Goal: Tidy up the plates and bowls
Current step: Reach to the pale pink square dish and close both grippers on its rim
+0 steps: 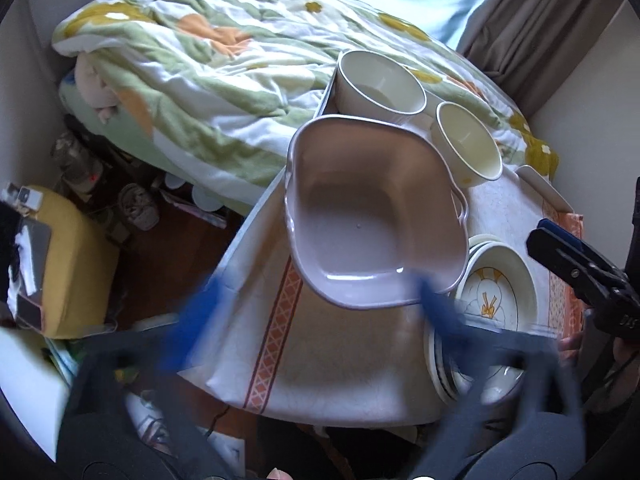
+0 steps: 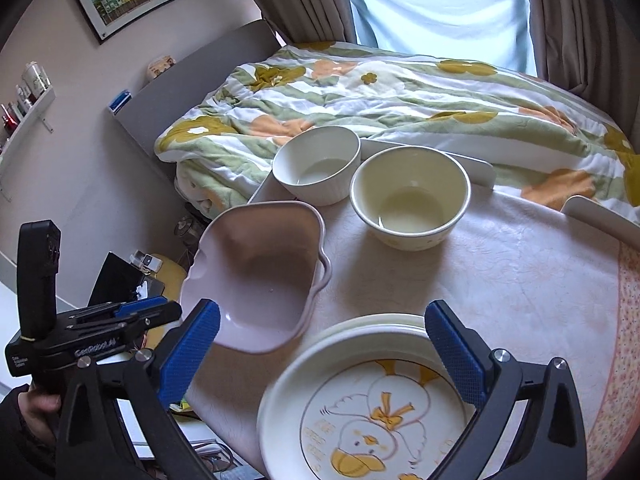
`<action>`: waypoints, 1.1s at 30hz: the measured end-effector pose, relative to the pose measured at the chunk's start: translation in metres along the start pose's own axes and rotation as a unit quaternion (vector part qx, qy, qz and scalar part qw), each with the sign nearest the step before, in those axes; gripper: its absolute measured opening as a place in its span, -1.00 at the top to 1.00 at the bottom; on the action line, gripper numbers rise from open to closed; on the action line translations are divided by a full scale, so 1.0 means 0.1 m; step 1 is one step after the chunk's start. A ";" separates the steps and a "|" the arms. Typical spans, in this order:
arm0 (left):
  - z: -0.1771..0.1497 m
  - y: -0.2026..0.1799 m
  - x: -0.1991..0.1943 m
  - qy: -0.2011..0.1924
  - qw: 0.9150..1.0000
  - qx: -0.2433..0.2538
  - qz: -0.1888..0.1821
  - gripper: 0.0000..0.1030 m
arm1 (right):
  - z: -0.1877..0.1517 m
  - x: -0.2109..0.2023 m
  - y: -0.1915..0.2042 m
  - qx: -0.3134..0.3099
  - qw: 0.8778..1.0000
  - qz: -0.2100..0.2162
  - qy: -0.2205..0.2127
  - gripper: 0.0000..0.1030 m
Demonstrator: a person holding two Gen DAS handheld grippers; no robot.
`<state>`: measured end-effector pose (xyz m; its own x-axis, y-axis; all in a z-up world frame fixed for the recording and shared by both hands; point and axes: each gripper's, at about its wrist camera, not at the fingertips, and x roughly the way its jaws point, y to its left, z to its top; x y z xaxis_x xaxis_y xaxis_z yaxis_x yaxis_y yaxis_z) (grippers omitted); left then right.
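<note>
A pale pink square dish [image 2: 256, 280] sits tilted at the table's left edge. Two empty cream bowls [image 2: 316, 164] [image 2: 410, 196] stand upright along the far edge, while duck-printed plates [image 2: 360, 400] lie stacked at the near edge.

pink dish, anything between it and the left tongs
Nothing visible. The open left tongs hover at the near rim of the pink dish, with only bare tablecloth below; the duck plates sit beside it.
</note>
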<state>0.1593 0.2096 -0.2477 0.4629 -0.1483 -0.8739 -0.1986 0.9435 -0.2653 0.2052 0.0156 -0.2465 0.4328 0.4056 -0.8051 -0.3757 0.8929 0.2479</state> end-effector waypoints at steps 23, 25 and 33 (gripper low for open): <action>0.16 0.24 0.53 0.044 0.997 -0.052 -0.023 -0.86 | 0.24 0.78 0.01 -0.006 0.992 -0.050 0.116 -0.58; 0.17 0.26 0.59 0.050 0.997 -0.055 -0.027 -0.64 | 0.24 0.89 0.03 -0.013 0.991 -0.046 0.129 -0.27; 0.21 0.14 0.80 0.059 0.998 -0.012 -0.029 0.34 | 0.18 1.13 0.09 -0.027 0.987 -0.030 0.158 0.44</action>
<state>0.2114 0.2174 -0.3127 0.3691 -0.2370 -0.8987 -0.1967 0.9251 -0.3247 0.2650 0.0731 -0.3254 0.1809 0.2632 -0.9476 -0.4037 0.8985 0.1725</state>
